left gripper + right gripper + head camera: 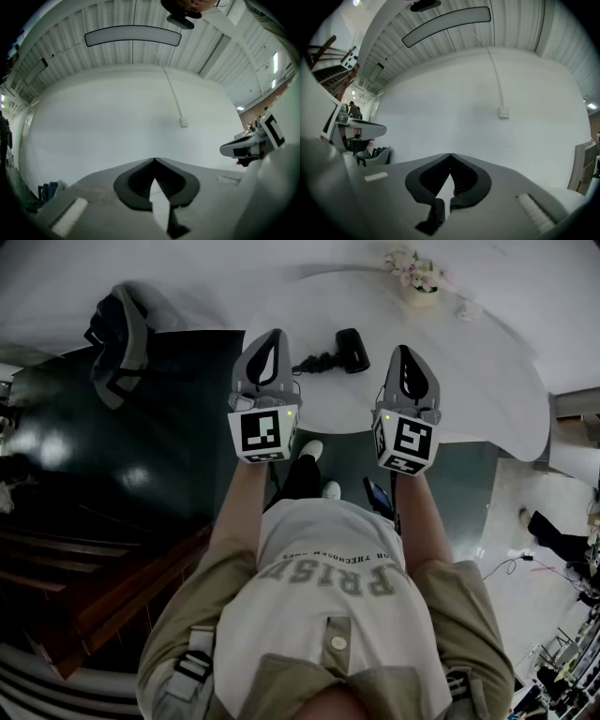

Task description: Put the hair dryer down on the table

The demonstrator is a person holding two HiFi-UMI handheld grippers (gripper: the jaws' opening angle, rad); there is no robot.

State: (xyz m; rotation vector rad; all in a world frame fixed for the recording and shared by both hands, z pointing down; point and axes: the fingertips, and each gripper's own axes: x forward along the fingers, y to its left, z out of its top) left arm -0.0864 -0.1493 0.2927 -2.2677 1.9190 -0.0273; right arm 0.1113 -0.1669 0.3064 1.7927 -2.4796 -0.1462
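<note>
At far left a grey bag (117,345) hangs over the dark floor (141,465), well apart from everything else.

The left tongs (274,336) are held out level at the near edge of the white counter (469,381). In the left gripper view the left tongs (153,160) are closed tip to tip with nothing between them, and only a plain white wall (117,117) lies ahead.

Just right of them, farther in on the counter, lies the black dryer (352,349). It rests on its side with its cord (314,362) bunched toward the left. It sits between the two tongs as seen from the head, and beyond their tips. Neither one touches it.

The right tongs (404,351) stand level with the left pair, on the dryer's right. The right gripper view shows the right tongs (450,155) closed as well, with nothing held and the same wall behind.

At the counter's far right stands a small pot of flowers (415,276), well clear of the dryer.

By my reading the placing step is finished: the dryer is down on the counter and free of both tongs. What is left looks like no more than the retreat. The next move asks little. Both hands should come back toward the body without dipping, since the cord lies near the left tips and a low sweep could snag it and drag the dryer. There is no need to reopen either pair.
</note>
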